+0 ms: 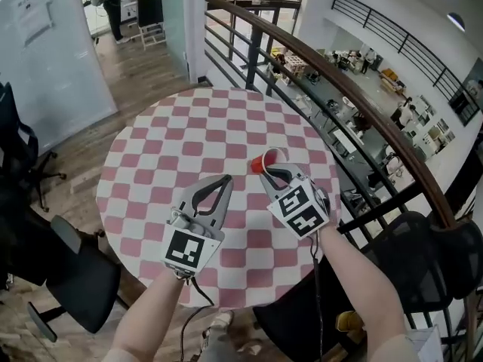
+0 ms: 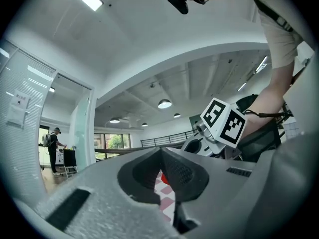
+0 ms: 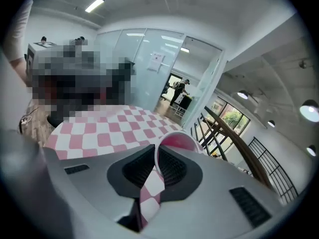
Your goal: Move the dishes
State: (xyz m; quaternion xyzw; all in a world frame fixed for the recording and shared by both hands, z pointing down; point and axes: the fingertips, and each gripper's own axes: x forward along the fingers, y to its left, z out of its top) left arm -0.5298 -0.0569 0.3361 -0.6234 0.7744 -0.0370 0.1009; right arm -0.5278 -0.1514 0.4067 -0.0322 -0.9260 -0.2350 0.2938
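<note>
One dish is all we can spot here, a small red bowl (image 1: 263, 162), and it's in the right gripper (image 1: 272, 166). That gripper's jaws are pinched nearly closed on the bowl's thin rim, with the rest of the bowl sticking out just past the tips. So we'd say the move is barely underway: the pick looks done, but the bowl is over the right part of the checkered surface (image 1: 189, 127). We honestly can't tell if it's resting on the cloth or hanging just above it, and no obvious drop-off spot shows anywhere. The left gripper (image 1: 225, 179) sits just to the left, jaws together on nothing, near the bowl but not touching it.
</note>
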